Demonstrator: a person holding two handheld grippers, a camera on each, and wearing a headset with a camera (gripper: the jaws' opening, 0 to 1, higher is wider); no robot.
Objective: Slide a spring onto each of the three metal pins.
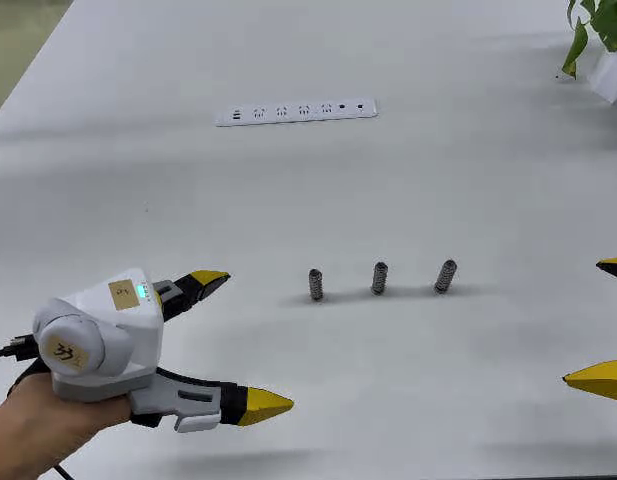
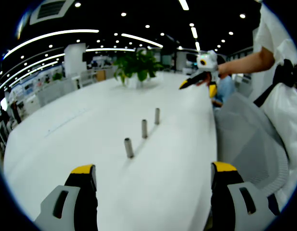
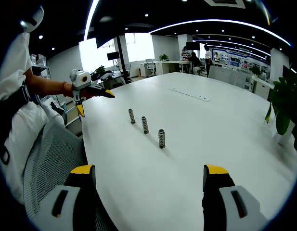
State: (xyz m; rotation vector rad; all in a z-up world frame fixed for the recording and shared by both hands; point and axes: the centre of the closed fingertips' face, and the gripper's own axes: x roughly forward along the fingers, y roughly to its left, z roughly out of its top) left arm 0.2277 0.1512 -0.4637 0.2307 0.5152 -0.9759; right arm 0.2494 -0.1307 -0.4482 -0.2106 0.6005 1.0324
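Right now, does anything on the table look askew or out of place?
Nothing serious. In the head view the left spring, middle spring and right spring stand in a row on the table; the right one leans slightly, perhaps only perspective. Left claw and right claw: open, empty.

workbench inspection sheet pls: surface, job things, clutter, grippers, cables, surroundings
surface: white table, matte
job's things: three springs upright in a row, apart, standing as if already fitted; what is inside them is hidden
clutter: power strip lying flat on the far side
grippers: left gripper open, holding nothing; right gripper open, holding nothing; both short of the springs
cables: dark cable at the left gripper's rear
surroundings: plant at the far right corner; mesh chair beside the table; open office with ceiling lights
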